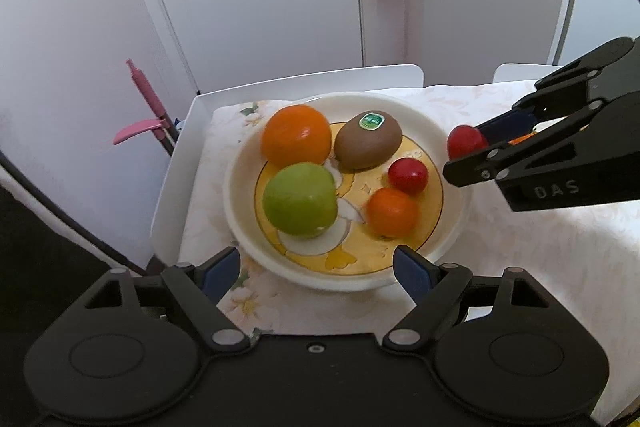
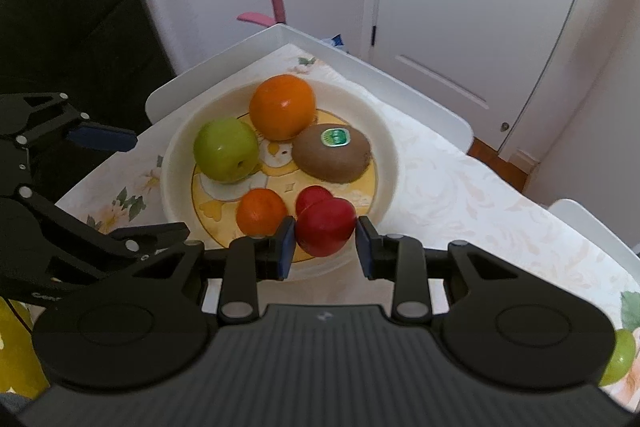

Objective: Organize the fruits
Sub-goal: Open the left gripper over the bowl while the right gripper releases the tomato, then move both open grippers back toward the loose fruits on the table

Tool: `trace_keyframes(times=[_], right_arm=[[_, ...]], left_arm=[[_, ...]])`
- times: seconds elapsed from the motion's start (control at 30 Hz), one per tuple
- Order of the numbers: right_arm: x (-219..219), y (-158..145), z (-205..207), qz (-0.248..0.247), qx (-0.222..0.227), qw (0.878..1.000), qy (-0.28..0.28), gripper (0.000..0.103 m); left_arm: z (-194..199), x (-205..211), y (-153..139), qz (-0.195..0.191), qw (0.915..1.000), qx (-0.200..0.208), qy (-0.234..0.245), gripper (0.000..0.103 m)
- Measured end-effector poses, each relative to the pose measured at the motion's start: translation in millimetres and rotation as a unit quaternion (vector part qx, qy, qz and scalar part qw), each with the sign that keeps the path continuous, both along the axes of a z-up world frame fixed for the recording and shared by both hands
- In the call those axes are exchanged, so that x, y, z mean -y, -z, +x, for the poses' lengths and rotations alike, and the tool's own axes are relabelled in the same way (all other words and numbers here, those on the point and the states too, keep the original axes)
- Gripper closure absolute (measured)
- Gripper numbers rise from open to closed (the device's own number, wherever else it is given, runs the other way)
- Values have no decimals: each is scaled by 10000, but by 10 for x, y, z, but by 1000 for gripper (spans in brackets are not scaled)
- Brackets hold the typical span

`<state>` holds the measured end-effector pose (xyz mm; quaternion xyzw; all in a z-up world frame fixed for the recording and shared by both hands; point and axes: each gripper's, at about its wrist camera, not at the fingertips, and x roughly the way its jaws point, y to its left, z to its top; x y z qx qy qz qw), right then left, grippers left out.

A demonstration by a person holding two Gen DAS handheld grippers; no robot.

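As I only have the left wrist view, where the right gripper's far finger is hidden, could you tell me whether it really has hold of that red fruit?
Observer: Yes. The right gripper is shut on the red fruit, with both blue pads pressing on its sides.
Operator: Thank you. Is it over the plate?
Observer: In the right wrist view it hangs above the plate's near rim, directly in front of the other red fruit.
Operator: Is anything left outside the plate?
Observer: A green round thing shows at the right edge of that view, on the cloth. I cannot tell whether it is a fruit or part of the print.
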<state>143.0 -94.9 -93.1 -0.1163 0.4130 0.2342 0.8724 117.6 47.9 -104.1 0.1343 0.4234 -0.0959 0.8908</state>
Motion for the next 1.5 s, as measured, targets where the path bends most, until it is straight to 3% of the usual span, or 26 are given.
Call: trace_keyframes(times=[0.43, 0.47, 0.53, 0.63, 0.7, 0.97, 1.5], right_arm=[[-178, 174, 73, -64, -171, 9998, -119, 55], [-170, 168, 68, -54, -146, 9998, -88, 53], [-158, 157, 53, -31, -121, 9999, -108, 30], [-172, 152, 23, -79, -35, 9998, -162, 13], [-180, 150, 13, -149, 40, 9998, -112, 7], [-124, 81, -10, -44, 17, 10000, 20, 7], [357, -327, -383, 261, 201, 9990, 292, 4]], left_arm=[[-110, -139, 43, -44, 9998, -6, -180, 16], [-117, -140, 47, -56, 9998, -12, -195, 16], [-131, -141, 56, -72, 9997, -19, -216, 16], [-148, -134, 61, -70, 9997, -27, -223, 16], [-161, -130, 57, -57, 9997, -26, -224, 16], [-166, -133, 42, -106, 9994, -39, -322, 16], [-403, 197, -352, -61, 9993, 223, -297, 16]])
